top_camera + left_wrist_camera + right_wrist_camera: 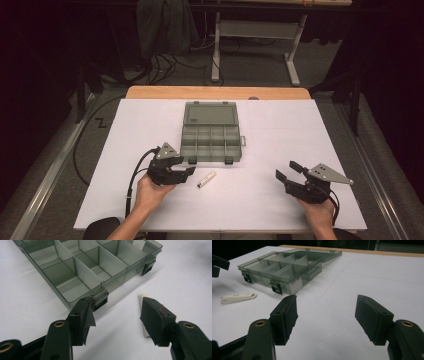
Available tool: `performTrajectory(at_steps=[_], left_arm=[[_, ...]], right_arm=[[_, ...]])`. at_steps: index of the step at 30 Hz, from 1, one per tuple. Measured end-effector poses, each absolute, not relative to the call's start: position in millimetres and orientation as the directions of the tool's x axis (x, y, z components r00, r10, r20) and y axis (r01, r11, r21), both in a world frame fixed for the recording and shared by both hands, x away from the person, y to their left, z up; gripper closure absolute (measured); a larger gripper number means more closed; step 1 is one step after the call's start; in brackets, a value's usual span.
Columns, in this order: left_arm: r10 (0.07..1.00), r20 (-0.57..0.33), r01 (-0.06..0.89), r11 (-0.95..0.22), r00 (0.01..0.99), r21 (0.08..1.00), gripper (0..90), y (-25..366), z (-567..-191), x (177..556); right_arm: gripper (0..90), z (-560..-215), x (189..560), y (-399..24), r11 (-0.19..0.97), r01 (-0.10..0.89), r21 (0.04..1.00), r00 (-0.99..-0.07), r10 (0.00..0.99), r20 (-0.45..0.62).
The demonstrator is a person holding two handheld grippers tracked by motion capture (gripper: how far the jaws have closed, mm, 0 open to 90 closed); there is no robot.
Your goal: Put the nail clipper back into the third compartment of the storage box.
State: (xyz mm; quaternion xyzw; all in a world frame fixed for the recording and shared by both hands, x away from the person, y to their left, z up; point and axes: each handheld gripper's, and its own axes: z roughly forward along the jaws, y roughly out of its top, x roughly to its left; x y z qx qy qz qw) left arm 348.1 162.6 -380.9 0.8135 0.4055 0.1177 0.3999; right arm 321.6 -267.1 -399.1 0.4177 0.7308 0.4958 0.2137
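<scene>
Just right of left tool [186, 169]: white clip [206, 179].

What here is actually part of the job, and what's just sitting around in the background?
Part of the job:
- small white clip-like item on the white table
- open compartment box, empty
- left gripper, jaws open beside the white item
- right gripper, open, holding nothing

Just about:
- garment hanging behind
- floor cables
- second table's frame

A small clip [206, 179] lies on the table [280, 150] just before the open organizer box [211, 134]
</scene>
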Motion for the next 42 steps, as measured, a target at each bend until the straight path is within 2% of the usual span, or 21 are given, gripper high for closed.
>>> performTrajectory(at_steps=[21, 42], left_arm=[[0.743, -0.079, 0.596, -0.464, 0.665, 0.655, 46.2, 137.8, -379.6, 352.4], [0.719, -0.100, 0.632, -0.526, 0.688, 0.569, 49.9, 117.3, -387.4, 358.5]], right_arm=[[36.1, -399.0, 321.9, -267.1, 0.158, 0.400, 0.903, -0.558, 0.823, 0.103], [36.4, -399.4, 322.4, -267.3, 0.162, 0.404, 0.900, -0.561, 0.821, 0.105]])
